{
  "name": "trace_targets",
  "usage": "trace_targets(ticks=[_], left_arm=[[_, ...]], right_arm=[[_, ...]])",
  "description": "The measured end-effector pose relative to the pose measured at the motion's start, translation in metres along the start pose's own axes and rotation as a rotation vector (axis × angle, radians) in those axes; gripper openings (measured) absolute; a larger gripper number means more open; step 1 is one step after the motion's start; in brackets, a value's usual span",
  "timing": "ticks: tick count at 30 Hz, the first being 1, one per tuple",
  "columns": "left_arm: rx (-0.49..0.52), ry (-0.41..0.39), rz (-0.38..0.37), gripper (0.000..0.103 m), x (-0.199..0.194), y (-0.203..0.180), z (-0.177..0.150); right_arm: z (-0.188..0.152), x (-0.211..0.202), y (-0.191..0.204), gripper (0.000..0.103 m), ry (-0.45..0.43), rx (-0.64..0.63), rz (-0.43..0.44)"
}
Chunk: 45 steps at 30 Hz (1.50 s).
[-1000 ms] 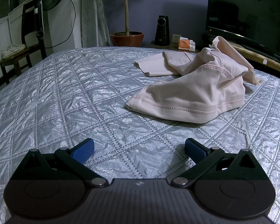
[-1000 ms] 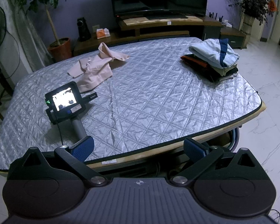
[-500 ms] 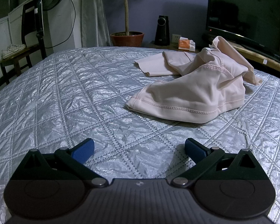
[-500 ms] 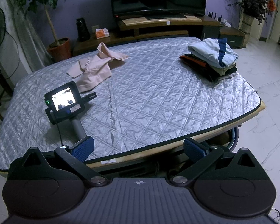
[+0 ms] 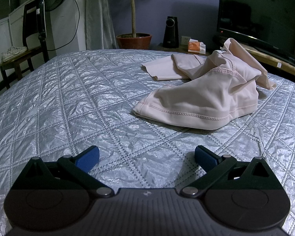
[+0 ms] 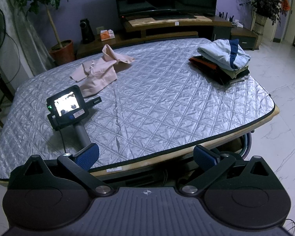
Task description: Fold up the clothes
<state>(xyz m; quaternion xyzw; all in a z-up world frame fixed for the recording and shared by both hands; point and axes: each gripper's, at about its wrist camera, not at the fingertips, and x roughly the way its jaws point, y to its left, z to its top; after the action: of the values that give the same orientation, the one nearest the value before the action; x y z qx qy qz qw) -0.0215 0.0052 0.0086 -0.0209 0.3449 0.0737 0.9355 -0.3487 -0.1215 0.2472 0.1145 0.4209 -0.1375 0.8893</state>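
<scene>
A: Where's the unfolded piece?
B: The pink garment (image 5: 202,96) lies crumpled on the quilted silver tabletop (image 5: 72,106), right of centre in the left wrist frame; in the right wrist frame it's at upper left (image 6: 100,72).
A: And the left claw (image 5: 147,158)?
B: Low over the tabletop at the bottom of its frame, blue fingers (image 5: 88,159) spread wide, nothing between them, well short of the garment. The right wrist view shows its body (image 6: 68,108) resting on the tabletop at centre left, screen lit.
A: The right claw (image 6: 146,157)?
B: Also spread wide and empty, off the near edge of the tabletop.
A: Anything finished?
B: A stack of folded clothes (image 6: 223,61) sits at upper right, well apart from the garment.
</scene>
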Motion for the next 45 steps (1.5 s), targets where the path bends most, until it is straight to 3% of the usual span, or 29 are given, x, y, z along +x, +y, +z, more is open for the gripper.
trace_targets(ticks=[36, 41, 45], left_arm=[[-0.001, 0.001, 0.001, 0.103, 0.0, 0.0, 0.0], [-0.001, 0.0, 0.001, 0.103, 0.0, 0.0, 0.0], [-0.001, 0.001, 0.001, 0.103, 0.0, 0.0, 0.0]], right_arm=[[-0.001, 0.003, 0.003, 0.103, 0.021, -0.029, -0.031], [0.005, 0.035, 0.015, 0.103, 0.072, -0.076, -0.035], [0.016, 0.085, 0.021, 0.103, 0.087, -0.1, -0.007]])
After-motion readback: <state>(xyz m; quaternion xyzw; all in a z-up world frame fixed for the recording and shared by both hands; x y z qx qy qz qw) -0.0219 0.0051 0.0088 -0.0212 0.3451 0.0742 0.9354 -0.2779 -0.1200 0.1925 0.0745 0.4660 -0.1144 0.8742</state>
